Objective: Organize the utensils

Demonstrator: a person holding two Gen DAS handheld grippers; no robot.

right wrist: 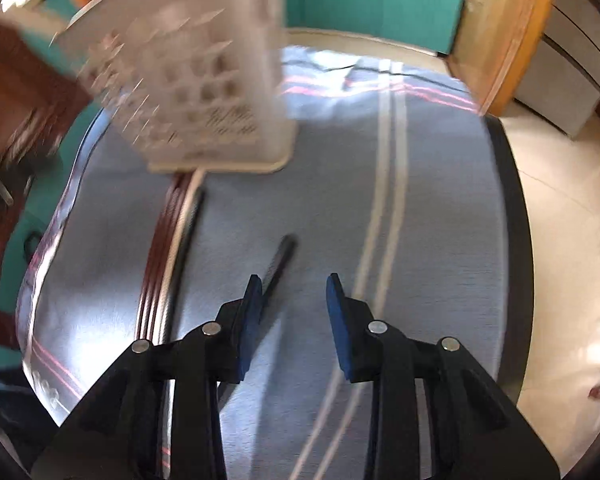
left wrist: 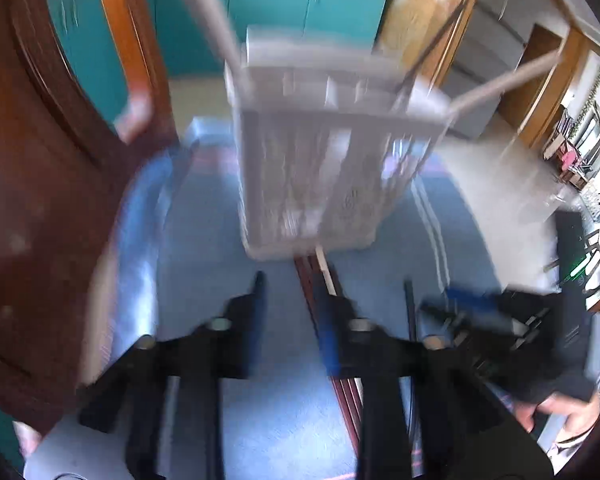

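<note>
A white perforated utensil caddy (left wrist: 308,160) (right wrist: 188,92) stands on a blue striped cloth (left wrist: 204,248) (right wrist: 440,200), with long handles sticking out of its top. In front of it lie several chopsticks (left wrist: 326,272) (right wrist: 168,248), red-brown, pale and black. My left gripper (left wrist: 294,304) hovers low over them, its fingers apart with cloth showing between them; the bundle runs under the right finger. My right gripper (right wrist: 294,292) (left wrist: 480,312) is open over the cloth, and a single dark chopstick (right wrist: 282,256) lies by its left finger. Both views are blurred.
A dark wooden chair (left wrist: 40,200) stands close on the left of the table. Teal cabinets (left wrist: 260,0) are behind the caddy. The table's dark edge (right wrist: 516,240) curves on the right, with pale tiled floor (right wrist: 568,200) beyond. A person's hand (left wrist: 560,408) holds the right gripper.
</note>
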